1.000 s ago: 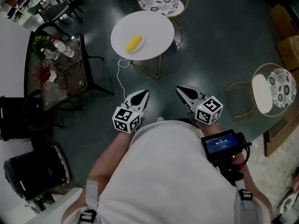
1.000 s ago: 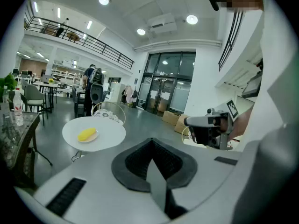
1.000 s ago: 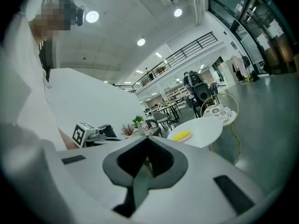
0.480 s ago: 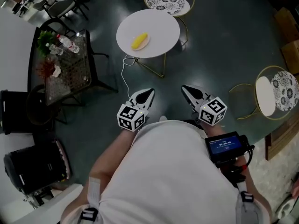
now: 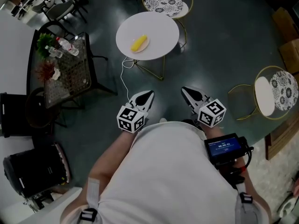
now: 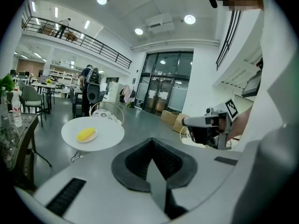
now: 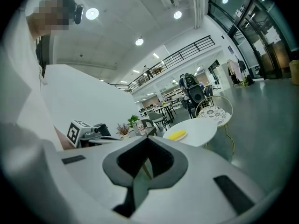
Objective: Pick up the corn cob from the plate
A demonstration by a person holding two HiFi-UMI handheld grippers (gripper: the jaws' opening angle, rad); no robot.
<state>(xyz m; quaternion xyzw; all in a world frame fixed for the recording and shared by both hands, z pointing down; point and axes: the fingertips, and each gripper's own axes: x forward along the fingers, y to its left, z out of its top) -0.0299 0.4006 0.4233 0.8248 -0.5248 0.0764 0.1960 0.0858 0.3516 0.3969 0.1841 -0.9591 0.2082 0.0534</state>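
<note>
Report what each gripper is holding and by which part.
Nothing is held. The left gripper and right gripper are both shut and empty; the corn cob lies untouched on its plate on the round table.

No legible text, digits on small blue screen (image 5: 224, 146) too tiny to read

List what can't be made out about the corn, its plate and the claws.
Corn cob: kernels and ends too small in all views.
Plate: head view, mostly covered by the cob; rim depth unreadable.
Hands holding left claw and right claw: head view, hidden by the person's torso.
</note>
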